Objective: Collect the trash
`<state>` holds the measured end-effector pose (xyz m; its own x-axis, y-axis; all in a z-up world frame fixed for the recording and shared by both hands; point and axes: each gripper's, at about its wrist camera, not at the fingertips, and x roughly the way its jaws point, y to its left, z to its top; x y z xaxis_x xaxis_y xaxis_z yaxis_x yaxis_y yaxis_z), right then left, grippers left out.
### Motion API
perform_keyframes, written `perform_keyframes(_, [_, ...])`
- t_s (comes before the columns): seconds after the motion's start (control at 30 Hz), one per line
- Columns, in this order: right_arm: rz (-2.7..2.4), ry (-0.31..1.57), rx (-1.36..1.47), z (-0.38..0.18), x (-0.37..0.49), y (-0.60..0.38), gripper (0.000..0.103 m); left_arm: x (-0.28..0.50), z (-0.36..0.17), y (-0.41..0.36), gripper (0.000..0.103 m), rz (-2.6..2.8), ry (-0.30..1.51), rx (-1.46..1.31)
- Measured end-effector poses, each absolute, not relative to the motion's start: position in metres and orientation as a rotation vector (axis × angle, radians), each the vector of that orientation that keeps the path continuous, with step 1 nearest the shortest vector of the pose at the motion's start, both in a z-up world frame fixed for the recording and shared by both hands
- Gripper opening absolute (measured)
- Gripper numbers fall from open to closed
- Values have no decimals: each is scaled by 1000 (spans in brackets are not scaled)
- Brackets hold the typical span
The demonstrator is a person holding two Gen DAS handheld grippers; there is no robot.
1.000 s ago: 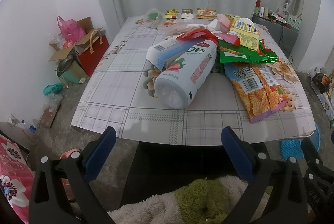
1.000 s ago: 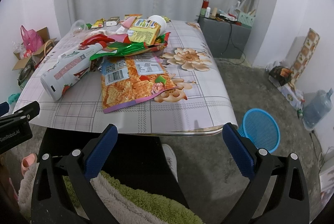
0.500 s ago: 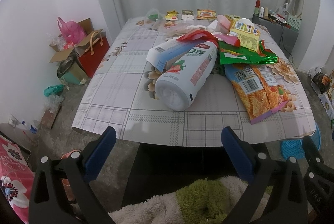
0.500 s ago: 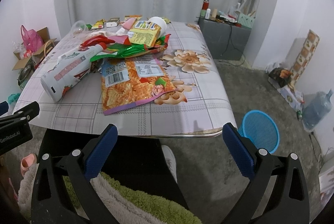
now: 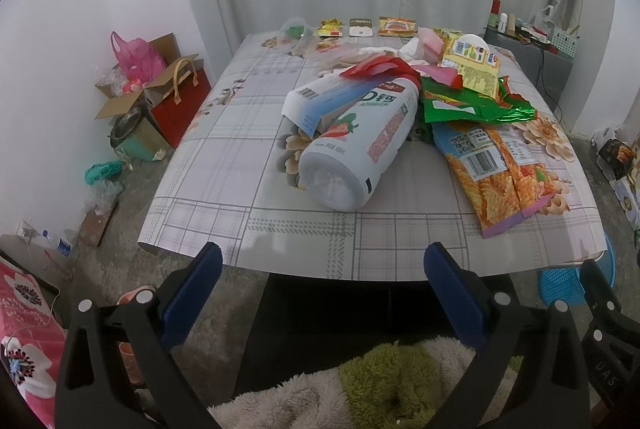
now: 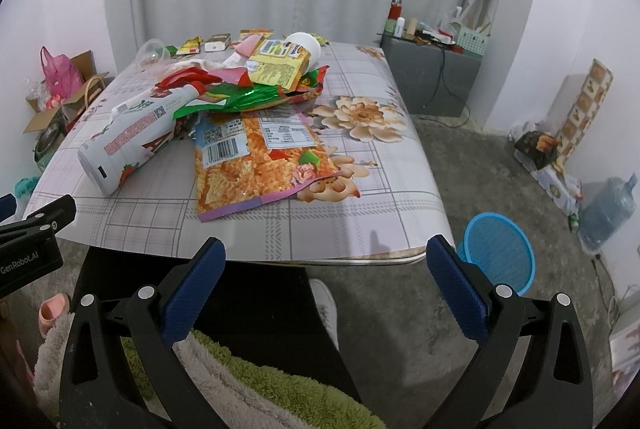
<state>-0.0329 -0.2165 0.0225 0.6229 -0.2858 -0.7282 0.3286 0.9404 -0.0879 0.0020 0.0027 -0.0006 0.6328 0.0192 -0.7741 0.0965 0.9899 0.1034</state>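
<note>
Left wrist fisheye showed the left gripper (image 5: 320, 277) held short of the counter (image 5: 224, 165), its blue-padded jaws spread wide with nothing between them and touching nothing. On the counter's checked, flowered cloth lay the trash: a large white plastic bottle with a strawberry label (image 5: 356, 145) on its side, base toward the camera, a flattened blue-and-white carton (image 5: 320, 99) resting on it, a crumpled green foil wrapper (image 5: 472, 107) beside its neck, and a flat orange snack bag with a purple edge (image 5: 500, 169) toward the near right corner. Smaller packets lay along the far edge. Judging by this, collection had not yet begun; the step in hand looked like the approach, and the bottle seemed the nearest piece for this gripper.

Right wrist fisheye showed the right gripper (image 6: 324, 277) likewise short of the counter edge, jaws wide apart, empty and clear of everything. The orange snack bag (image 6: 256, 165) lay nearest ahead of it, the white bottle (image 6: 132, 141) off to the left, a yellow packet (image 6: 276, 65) atop the pile behind. A round blue mesh basket (image 6: 500, 253) stood on the floor near the counter's right corner, probably the bin. The next move would call for reaching forward over the edge and pinching the thin bag by an edge.
</note>
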Motion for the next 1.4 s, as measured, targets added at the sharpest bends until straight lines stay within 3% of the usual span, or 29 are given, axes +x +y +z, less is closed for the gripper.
perform_keyframes(0.9, [-350,823,51,20,-31,-216,96,3,-4,9,99,-39,885,134])
perform_keyframes(1.4, [-256,577,90,40,-3,-249,96,20,-1,37,99,-140,786,17])
